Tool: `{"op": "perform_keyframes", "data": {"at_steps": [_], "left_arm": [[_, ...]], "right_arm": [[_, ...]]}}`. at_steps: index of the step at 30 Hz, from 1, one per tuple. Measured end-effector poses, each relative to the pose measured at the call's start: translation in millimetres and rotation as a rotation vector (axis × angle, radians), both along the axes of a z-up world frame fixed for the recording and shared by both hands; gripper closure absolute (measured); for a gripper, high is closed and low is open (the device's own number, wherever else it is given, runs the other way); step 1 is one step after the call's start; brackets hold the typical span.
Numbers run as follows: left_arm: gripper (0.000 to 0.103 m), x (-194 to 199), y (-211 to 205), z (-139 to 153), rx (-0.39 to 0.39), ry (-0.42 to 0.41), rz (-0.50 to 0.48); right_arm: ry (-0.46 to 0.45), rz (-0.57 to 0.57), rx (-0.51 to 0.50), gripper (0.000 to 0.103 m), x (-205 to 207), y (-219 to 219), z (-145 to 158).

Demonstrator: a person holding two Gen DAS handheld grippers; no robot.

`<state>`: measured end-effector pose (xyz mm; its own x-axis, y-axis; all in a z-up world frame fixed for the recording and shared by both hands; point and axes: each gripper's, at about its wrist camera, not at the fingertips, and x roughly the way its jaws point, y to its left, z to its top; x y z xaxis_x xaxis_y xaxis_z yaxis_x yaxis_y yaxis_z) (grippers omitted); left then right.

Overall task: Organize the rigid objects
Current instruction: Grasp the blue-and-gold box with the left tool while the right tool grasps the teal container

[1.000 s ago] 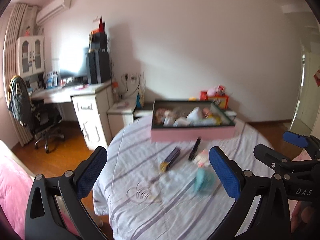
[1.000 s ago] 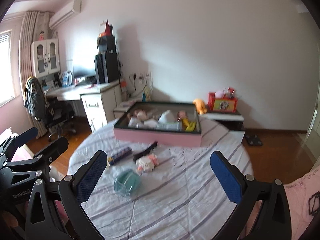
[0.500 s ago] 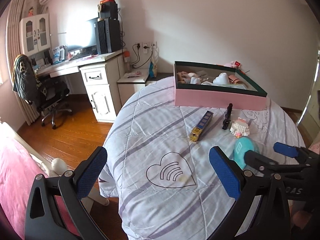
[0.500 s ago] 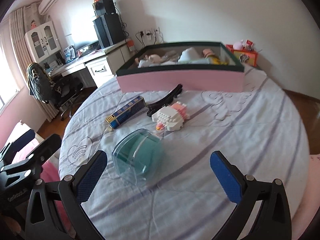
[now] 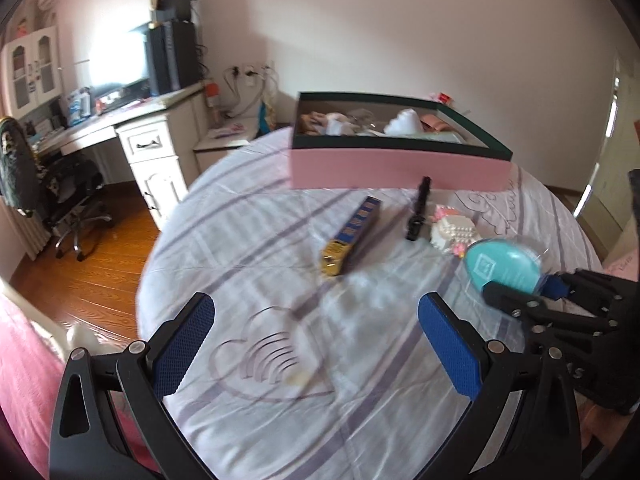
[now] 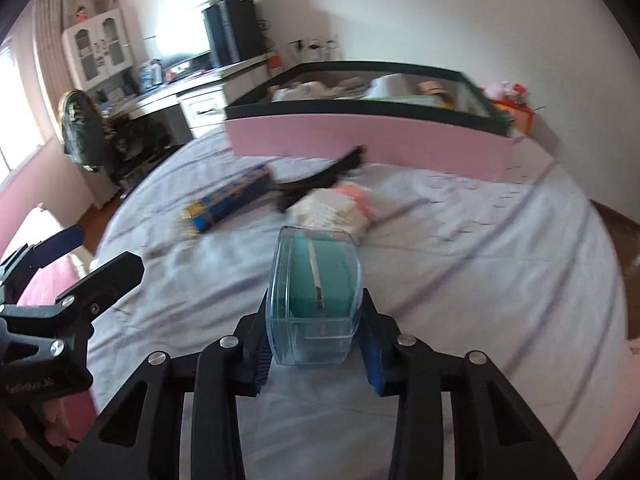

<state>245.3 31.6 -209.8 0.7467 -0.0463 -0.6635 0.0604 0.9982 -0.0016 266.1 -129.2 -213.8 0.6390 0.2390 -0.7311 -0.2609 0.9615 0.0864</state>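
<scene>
From the left wrist: left gripper [image 5: 316,344] spread wide, matte black arms tipped with blue dimpled pads, nothing between them, only cloth beneath. Under it a round table [image 5: 240,432] draped in pale lilac quilted fabric with darker stripes and a stitched heart-and-waves motif [image 5: 264,356]. Further back, a long rectangular blue and gold box [image 5: 352,236], a slim black stick-shaped object [image 5: 416,212] and a small knobbly white and pink brick figure [image 5: 454,232], all lying close together in front of a shallow pink box [image 5: 400,166] with a dark green rim, filled with small items too blurred to name. At the right, a rounded teal case [image 5: 502,268] of clear glossy plastic, gripped by the right gripper [image 5: 520,292]. Beyond the table, orange-brown wood flooring, a white desk [image 5: 148,140] with panelled drawers, a black office chair [image 5: 60,196], plain white walls. From the right wrist: right gripper [image 6: 316,344], jaws just drawn in from wide, pressed on both sides of the teal case [image 6: 316,292], a smooth transparent shell with curved corners around a solid teal core, its far end resting low over the cloth. Behind it the brick figure [image 6: 340,208], the black stick-shaped object [image 6: 320,180], the blue and gold box [image 6: 228,200], the pink box [image 6: 368,148]; left gripper's black arm [image 6: 80,292] at the left edge.
</scene>
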Motion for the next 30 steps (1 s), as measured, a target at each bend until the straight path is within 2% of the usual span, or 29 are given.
{"op": "perform_keyframes", "data": {"at_steps": [8, 13, 16, 18, 19, 21, 22, 24, 26, 30], "left_arm": [[0.0, 52.2, -13.0, -13.9, 0.064, 0.072, -0.003], [0.0, 86.3, -18.0, -23.7, 0.105, 0.139, -0.02], [0.005, 96.5, -22.2, -28.3, 0.082, 0.172, -0.053], [0.022, 98.6, -26.7, -28.4, 0.063, 0.172, -0.093], [0.027, 98.6, -29.8, -28.3, 0.053, 0.172, -0.124], [0.048, 97.0, -32.1, -27.2, 0.038, 0.165, -0.156], [0.053, 96.2, -34.1, -26.4, 0.038, 0.16, -0.168], [0.08, 94.3, -35.3, -23.8, 0.036, 0.149, -0.175], [0.088, 91.6, -32.5, -22.2, 0.028, 0.142, -0.159], [0.088, 81.9, -30.8, -19.4, 0.012, 0.133, -0.14]], "right_arm": [[-0.029, -0.086, -0.01, 0.065, 10.8, -43.0, 5.9], [-0.017, -0.078, -0.008, 0.065, 27.1, -47.7, 3.7], [-0.005, -0.067, -0.008, 0.065, 35.2, -45.6, 2.1], [0.014, -0.059, 0.01, 0.065, 38.2, -45.9, 0.9], [0.03, -0.058, 0.016, 0.065, 41.1, -46.5, -1.0], [0.037, -0.057, 0.022, 0.065, 44.6, -47.3, -2.3], [0.038, -0.055, 0.02, 0.065, 46.1, -46.3, -2.2], [0.042, -0.053, 0.013, 0.065, 49.2, -44.0, -2.7], [0.044, -0.052, 0.007, 0.065, 49.9, -42.2, -3.0], [0.044, -0.051, 0.015, 0.065, 50.5, -41.9, -2.6]]}}
